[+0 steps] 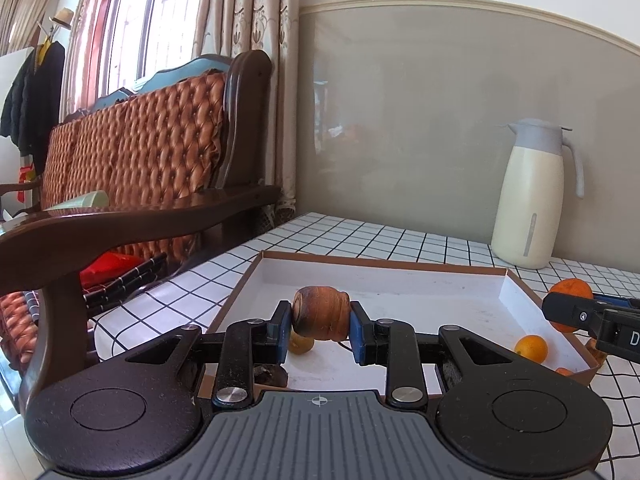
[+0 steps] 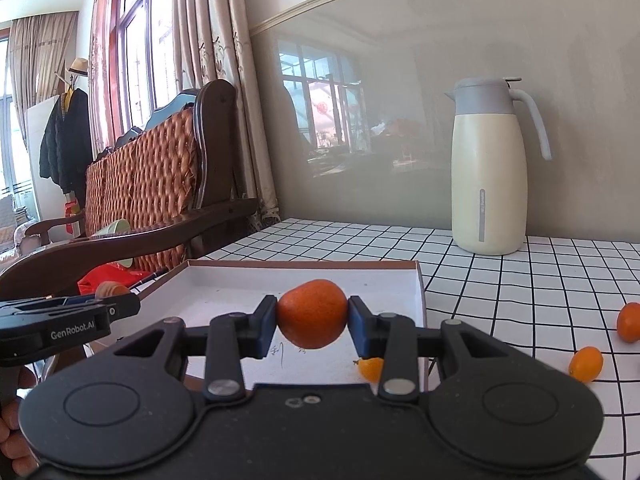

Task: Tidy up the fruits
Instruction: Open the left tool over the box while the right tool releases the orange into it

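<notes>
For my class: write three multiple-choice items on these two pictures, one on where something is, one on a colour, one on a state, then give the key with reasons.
1. Where does the jug stand?
A. on the checked table by the wall
B. in the tray
C. on the chair

2. What colour is the fruit in the right gripper?
A. green
B. orange
C. purple

3. What is the left gripper doing?
A. hanging open
B. gripping a brown wrinkled fruit
C. holding the jug

Key: 1 A, it stands on the table, behind the tray. 2 B, the orange sits between the pads. 3 B, the brown fruit is pinched above the tray.
</notes>
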`<state>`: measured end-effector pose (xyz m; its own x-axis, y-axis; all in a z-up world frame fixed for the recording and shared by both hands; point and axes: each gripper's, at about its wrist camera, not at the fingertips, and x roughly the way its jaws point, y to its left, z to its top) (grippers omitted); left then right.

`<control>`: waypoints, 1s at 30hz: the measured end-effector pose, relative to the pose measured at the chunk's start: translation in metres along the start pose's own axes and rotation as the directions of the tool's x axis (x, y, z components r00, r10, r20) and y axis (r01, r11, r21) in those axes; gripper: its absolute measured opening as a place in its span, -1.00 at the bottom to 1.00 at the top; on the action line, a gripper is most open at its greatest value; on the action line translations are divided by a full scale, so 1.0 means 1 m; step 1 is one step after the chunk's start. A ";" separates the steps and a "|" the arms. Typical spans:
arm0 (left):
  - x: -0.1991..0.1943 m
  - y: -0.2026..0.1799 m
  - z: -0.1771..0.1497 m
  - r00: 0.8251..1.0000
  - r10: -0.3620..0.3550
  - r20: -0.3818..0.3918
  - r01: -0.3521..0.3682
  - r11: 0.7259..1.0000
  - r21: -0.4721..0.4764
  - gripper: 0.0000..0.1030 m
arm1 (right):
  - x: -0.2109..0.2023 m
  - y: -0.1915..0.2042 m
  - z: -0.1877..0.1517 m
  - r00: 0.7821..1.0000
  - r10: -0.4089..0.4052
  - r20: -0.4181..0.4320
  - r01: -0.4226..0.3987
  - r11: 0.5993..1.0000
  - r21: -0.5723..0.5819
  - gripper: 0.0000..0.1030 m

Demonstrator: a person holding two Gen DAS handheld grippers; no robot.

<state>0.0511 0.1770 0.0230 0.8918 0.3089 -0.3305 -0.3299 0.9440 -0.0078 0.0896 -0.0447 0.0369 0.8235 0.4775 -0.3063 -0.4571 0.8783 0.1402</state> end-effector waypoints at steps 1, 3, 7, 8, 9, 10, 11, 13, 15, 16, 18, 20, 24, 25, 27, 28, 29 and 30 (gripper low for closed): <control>0.002 0.000 0.001 1.000 0.001 -0.002 -0.001 1.000 -0.001 -0.41 | 0.002 -0.001 0.000 1.000 -0.004 -0.003 0.004 1.000 0.000 -0.43; 0.007 0.001 0.002 1.000 0.007 -0.005 -0.007 1.000 0.000 -0.41 | 0.005 -0.003 0.000 1.000 -0.014 -0.012 0.014 1.000 0.002 -0.43; 0.019 0.003 0.005 1.000 0.022 -0.012 -0.022 1.000 0.000 -0.41 | 0.016 -0.008 0.002 0.999 -0.030 -0.032 0.030 0.999 0.014 -0.43; 0.022 0.004 0.005 1.000 0.024 -0.017 -0.024 1.000 -0.002 -0.41 | 0.020 -0.009 0.003 0.999 -0.033 -0.035 0.033 0.999 0.017 -0.43; 0.025 0.005 0.006 0.999 0.026 -0.023 -0.026 1.000 -0.005 -0.41 | 0.024 -0.010 0.004 0.999 -0.036 -0.040 0.037 0.999 0.020 -0.43; 0.028 0.005 0.006 0.999 0.028 -0.029 -0.028 1.000 -0.006 -0.41 | 0.028 -0.011 0.004 0.998 -0.039 -0.046 0.040 0.999 0.020 -0.43; 0.032 0.006 0.005 0.999 0.031 -0.036 -0.031 1.000 -0.006 -0.41 | 0.032 -0.011 0.005 0.998 -0.043 -0.052 0.044 0.999 0.019 -0.43; 0.040 0.007 0.005 0.998 0.038 -0.049 -0.038 0.999 -0.006 -0.41 | 0.041 -0.013 0.004 0.997 -0.050 -0.067 0.051 0.998 0.025 -0.43; 0.046 0.008 0.005 0.997 0.050 -0.057 -0.050 0.999 -0.001 -0.41 | 0.047 -0.016 0.004 0.995 -0.054 -0.080 0.057 0.998 0.039 -0.43; 0.049 0.009 0.004 0.997 0.055 -0.062 -0.055 0.998 0.001 -0.41 | 0.051 -0.017 0.004 0.994 -0.058 -0.088 0.062 0.997 0.046 -0.43; 0.055 0.011 0.004 0.995 0.057 -0.077 -0.057 0.998 0.001 -0.41 | 0.056 -0.020 0.003 0.993 -0.062 -0.096 0.068 0.996 0.057 -0.42; 0.059 0.010 0.003 0.993 0.068 -0.092 -0.067 0.998 0.010 -0.41 | 0.059 -0.021 0.003 0.992 -0.066 -0.105 0.073 0.996 0.060 -0.37; 0.059 0.009 0.006 0.991 0.085 -0.104 -0.086 0.996 -0.002 0.89 | 0.049 -0.019 0.005 0.995 -0.096 -0.030 0.098 0.992 0.082 0.71; 0.051 0.008 0.007 0.992 0.111 -0.055 -0.111 0.994 -0.003 1.00 | 0.044 -0.018 0.007 0.994 -0.105 -0.007 0.106 0.992 0.073 0.71; 0.039 0.005 0.014 0.994 0.113 0.009 -0.114 0.993 0.032 1.00 | 0.036 -0.016 0.011 0.992 -0.119 0.031 0.116 0.991 0.064 0.89; 0.035 0.004 0.016 0.992 0.122 0.030 -0.123 0.992 0.041 1.00 | 0.031 -0.018 0.013 0.992 -0.117 0.054 0.113 0.991 0.072 0.88; 0.032 0.005 0.018 0.990 0.133 0.037 -0.135 0.990 0.035 1.00 | 0.026 -0.019 0.015 0.992 -0.107 0.072 0.101 0.992 0.081 0.88; 0.030 0.006 0.019 0.990 0.137 0.038 -0.138 0.990 0.025 1.00 | 0.022 -0.020 0.016 0.991 -0.102 0.084 0.094 0.992 0.089 0.88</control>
<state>0.0820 0.1943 0.0310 0.8491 0.4399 -0.2924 -0.4423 0.8948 0.0616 0.1226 -0.0515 0.0425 0.8910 0.3860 -0.2390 -0.3456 0.9181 0.1943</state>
